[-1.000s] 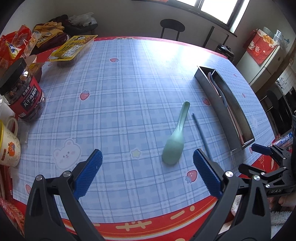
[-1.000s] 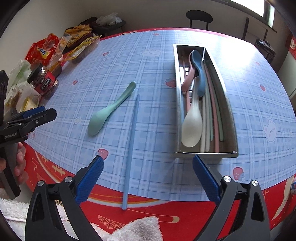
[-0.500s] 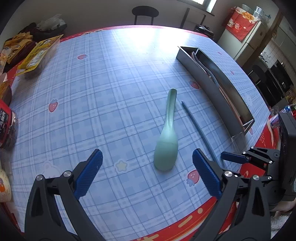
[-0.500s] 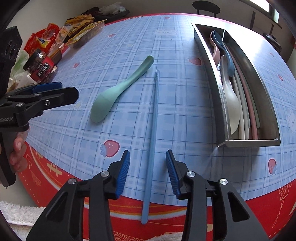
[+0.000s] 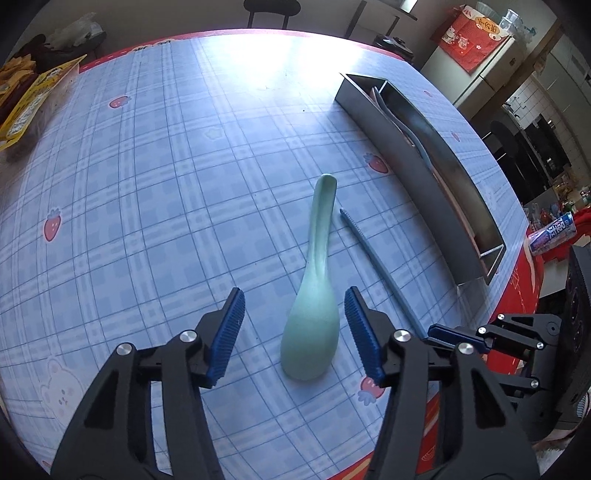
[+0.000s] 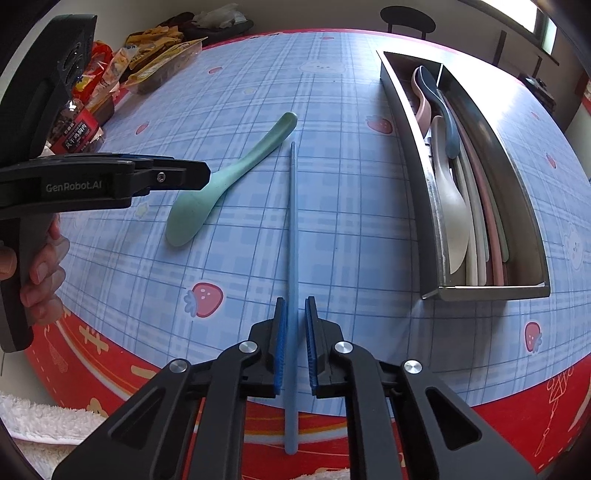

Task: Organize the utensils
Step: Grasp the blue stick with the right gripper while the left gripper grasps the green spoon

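Note:
A pale green spoon [image 5: 314,314] lies on the blue checked tablecloth, bowl towards me. My left gripper [image 5: 293,291] hangs over that bowl, its jaws closing, a pad on each side and neither touching. Just right of the spoon [image 6: 207,199] lies a blue chopstick [image 6: 292,221], its near end past the table's edge. My right gripper [image 6: 295,300] straddles the chopstick [image 5: 373,254] near that end, its jaws closing to a narrow gap that still shows beside the stick. A steel tray [image 6: 484,291] on the right holds several spoons and chopsticks.
Snack packets [image 6: 159,55] and a red-labelled jar [image 6: 75,129] crowd the far left of the table. A person's hand [image 6: 40,273] holds the left gripper's handle. A white towel [image 6: 37,424] lies below the red table edge. A dark chair [image 5: 267,7] stands behind the table.
Both grippers came down towards the table. The left one moved over the spoon and narrowed from wide open. The right one narrowed from wide open to a slim gap around the chopstick.

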Available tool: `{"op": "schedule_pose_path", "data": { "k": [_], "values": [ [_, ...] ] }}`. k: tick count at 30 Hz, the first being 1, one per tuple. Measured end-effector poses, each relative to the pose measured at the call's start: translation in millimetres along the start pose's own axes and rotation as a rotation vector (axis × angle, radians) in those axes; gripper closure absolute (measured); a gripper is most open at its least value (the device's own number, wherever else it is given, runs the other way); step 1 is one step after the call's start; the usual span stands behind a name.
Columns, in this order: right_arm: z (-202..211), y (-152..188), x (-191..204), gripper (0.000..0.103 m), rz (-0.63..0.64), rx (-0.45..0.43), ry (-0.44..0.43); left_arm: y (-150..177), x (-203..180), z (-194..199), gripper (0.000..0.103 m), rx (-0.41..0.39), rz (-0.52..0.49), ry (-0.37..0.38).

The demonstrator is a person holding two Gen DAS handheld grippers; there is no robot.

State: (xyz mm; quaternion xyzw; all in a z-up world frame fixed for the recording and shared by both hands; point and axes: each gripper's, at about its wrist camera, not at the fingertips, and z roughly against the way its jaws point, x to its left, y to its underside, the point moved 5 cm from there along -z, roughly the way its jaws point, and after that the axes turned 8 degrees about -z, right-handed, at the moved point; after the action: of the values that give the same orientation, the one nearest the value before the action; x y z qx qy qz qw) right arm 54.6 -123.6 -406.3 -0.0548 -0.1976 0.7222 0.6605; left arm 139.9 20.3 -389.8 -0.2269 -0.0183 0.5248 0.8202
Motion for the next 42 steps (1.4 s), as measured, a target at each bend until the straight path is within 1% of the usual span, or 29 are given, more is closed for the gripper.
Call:
{"op": "schedule_pose_path", "data": {
  "k": [4,13,15,16,17,19,21,23,27,35,42],
  "values": [
    [0,1,-1,0.092,0.008,0.003,-0.002,-1,-2,-8,0.051,0.009,0.023,0.02],
    [0,0,1,0.092,0.019,0.003,-0.005,1,-6,-17,0.053,0.014,0.048,0.057],
    [0,1,1,0.092,0.02,0.002,-0.007,0,-8,-19,0.056,0.017,0.046,0.068],
    [1,1,0,0.092,0.018,0.001,-0.008,0,-9,-19,0.064,0.021,0.041,0.073],
    [1,1,0,0.092,0.015,0.0,-0.01,0,-10,-21,0.07,0.032,0.034,0.084],
    [1,2,-1,0.092,0.011,-0.002,-0.013,0,-14,-22,0.07,0.033,0.02,0.082],
    [2,2,-1,0.092,0.008,-0.004,-0.015,1,-18,-22,0.071,0.034,0.018,0.098],
    [2,2,-2,0.092,0.005,-0.005,-0.017,2,-21,-21,0.074,0.027,0.018,0.118],
    [3,2,-3,0.092,0.0,-0.007,-0.02,1,-25,-15,0.083,0.007,0.023,0.156],
    [4,2,-4,0.092,-0.001,-0.008,-0.022,1,-34,-19,0.084,0.028,0.05,0.213],
    [4,2,-4,0.092,-0.002,-0.008,-0.025,-2,-49,-26,0.086,0.041,0.007,0.227]
  ]
}}
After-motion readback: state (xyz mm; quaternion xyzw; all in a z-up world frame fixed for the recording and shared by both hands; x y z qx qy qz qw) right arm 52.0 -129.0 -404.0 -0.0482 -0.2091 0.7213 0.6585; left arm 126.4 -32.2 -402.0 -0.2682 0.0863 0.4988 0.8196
